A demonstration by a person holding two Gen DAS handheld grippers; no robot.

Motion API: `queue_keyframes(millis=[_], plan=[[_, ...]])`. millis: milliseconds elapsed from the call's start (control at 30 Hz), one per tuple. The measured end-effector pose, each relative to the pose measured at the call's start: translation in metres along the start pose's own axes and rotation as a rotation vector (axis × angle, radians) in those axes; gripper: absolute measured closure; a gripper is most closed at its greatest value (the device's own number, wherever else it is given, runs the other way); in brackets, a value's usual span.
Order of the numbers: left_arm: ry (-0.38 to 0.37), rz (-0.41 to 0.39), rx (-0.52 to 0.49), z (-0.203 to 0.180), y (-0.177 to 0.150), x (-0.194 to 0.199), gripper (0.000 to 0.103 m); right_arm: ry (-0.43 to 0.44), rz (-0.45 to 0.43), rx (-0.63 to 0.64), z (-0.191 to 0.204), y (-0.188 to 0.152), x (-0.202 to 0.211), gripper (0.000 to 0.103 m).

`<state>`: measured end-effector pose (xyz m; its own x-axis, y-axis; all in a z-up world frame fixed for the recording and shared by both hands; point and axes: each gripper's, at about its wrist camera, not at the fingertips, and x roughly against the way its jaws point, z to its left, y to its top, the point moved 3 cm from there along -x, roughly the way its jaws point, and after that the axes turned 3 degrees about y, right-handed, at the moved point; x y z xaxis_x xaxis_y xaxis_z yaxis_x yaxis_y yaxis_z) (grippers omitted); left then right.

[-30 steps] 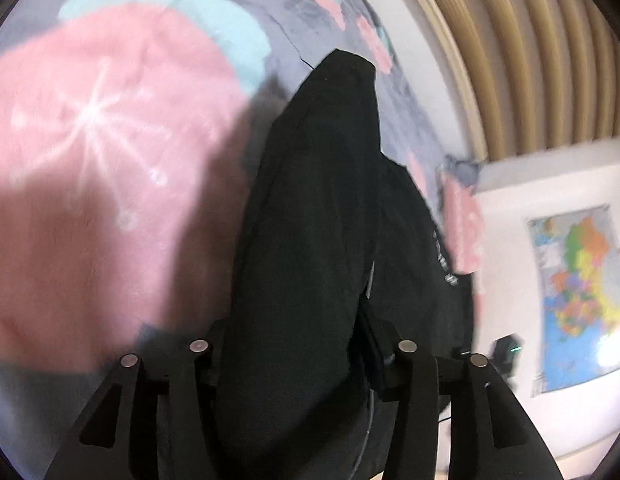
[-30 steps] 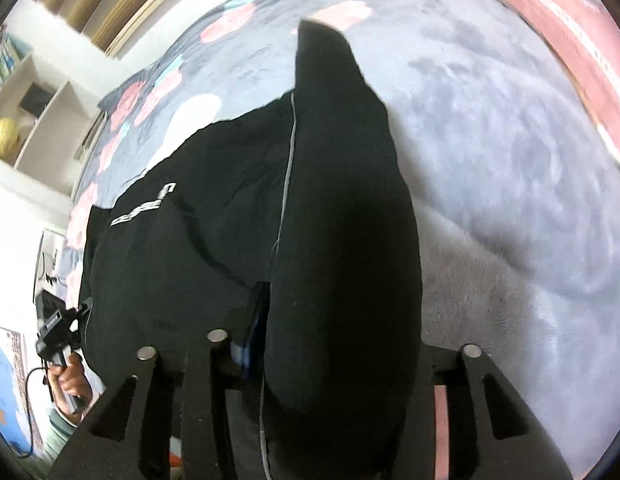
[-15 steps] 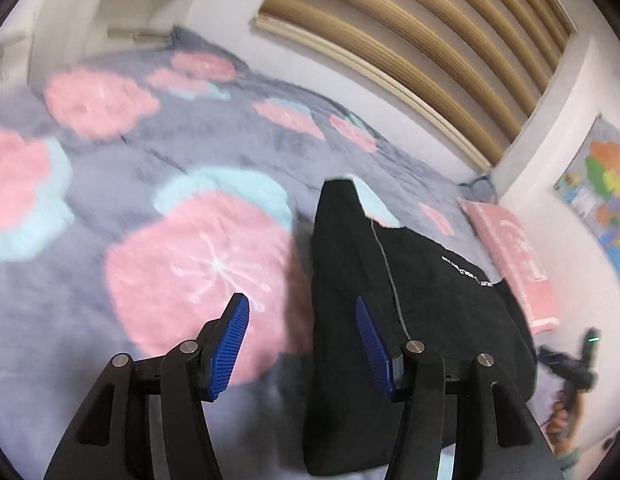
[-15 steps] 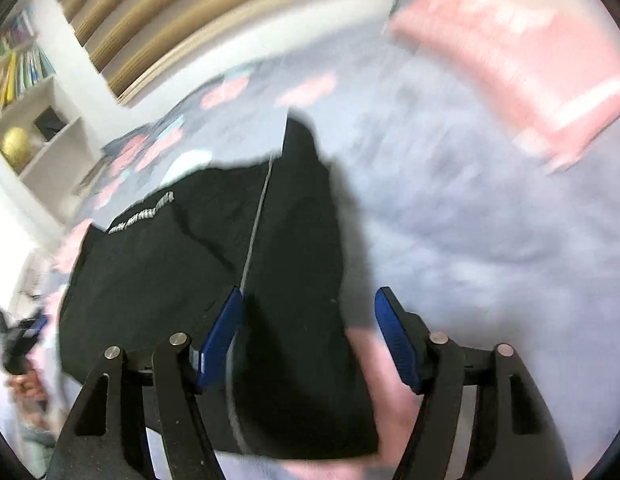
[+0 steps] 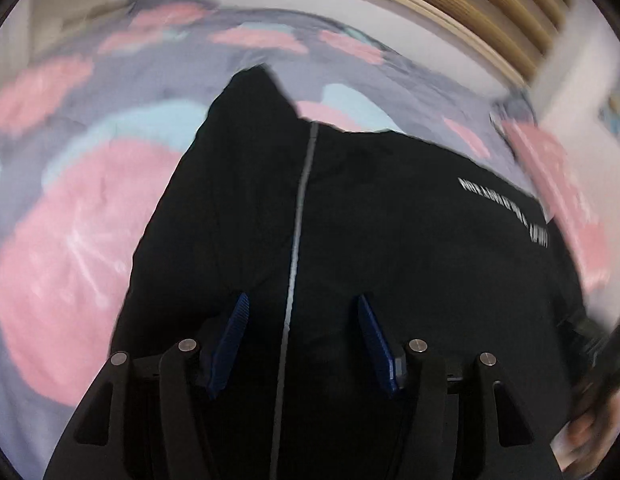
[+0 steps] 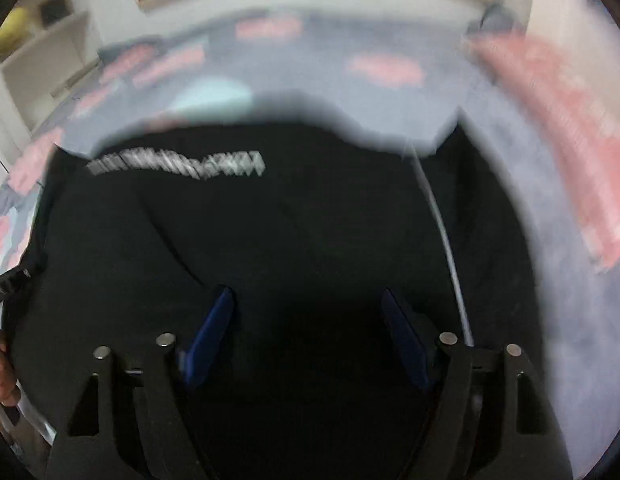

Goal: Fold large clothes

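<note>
Jacket [image 5: 389, 240], black and large, lies spread on a grey bedcover [image 5: 50, 184] patterned with pink and pale blue flowers. A thin pale line (a zip or seam, I judge) runs down it, and white lettering [image 5: 505, 212], too blurred to read, crosses one panel. Its side panels seem already laid in over the middle, which would explain the narrow, pointed top edge.

Left gripper [image 5: 302, 340] hovers just above the dark cloth near the pale line, its blue pads [image 5: 230, 340] spread wide and holding nothing. Right gripper [image 6: 310, 336] hangs over the jacket too, near the lettering side, jaws equally wide and empty. Both sit low over the near edge, probably so each can take a corner of the hem for the next fold, bringing the bottom up toward the top.

A pink pillow [image 6: 569, 140] rests on the bedcover, to the right of the jacket in both views. Both views are blurred, so fine creases cannot be made out.
</note>
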<state>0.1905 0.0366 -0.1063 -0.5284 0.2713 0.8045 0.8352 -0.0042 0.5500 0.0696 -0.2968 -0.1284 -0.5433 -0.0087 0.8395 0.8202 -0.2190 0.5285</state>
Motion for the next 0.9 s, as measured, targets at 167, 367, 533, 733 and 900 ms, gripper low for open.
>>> queue_keyframes(millis=[167, 367, 533, 733, 900], plan=[[0.037, -0.025, -0.077, -0.01, 0.002, 0.006, 0.044, 0.04, -0.019, -0.043, -0.006, -0.003, -0.007, 0.023], [-0.009, -0.087, -0.136, -0.029, -0.037, 0.065, 0.044, 0.116, -0.083, -0.061, -0.013, -0.036, 0.064, 0.022], [0.051, -0.082, -0.115, -0.028, -0.065, 0.061, 0.044, 0.032, -0.041, 0.014, 0.005, -0.066, 0.058, 0.02], [0.143, -0.112, -0.167, -0.033, -0.062, 0.047, 0.044, -0.083, -0.041, 0.026, 0.014, -0.065, 0.038, 0.017], [0.185, -0.178, -0.223, -0.048, -0.058, 0.085, 0.044, -0.089, -0.045, 0.015, 0.019, -0.065, 0.071, 0.017]])
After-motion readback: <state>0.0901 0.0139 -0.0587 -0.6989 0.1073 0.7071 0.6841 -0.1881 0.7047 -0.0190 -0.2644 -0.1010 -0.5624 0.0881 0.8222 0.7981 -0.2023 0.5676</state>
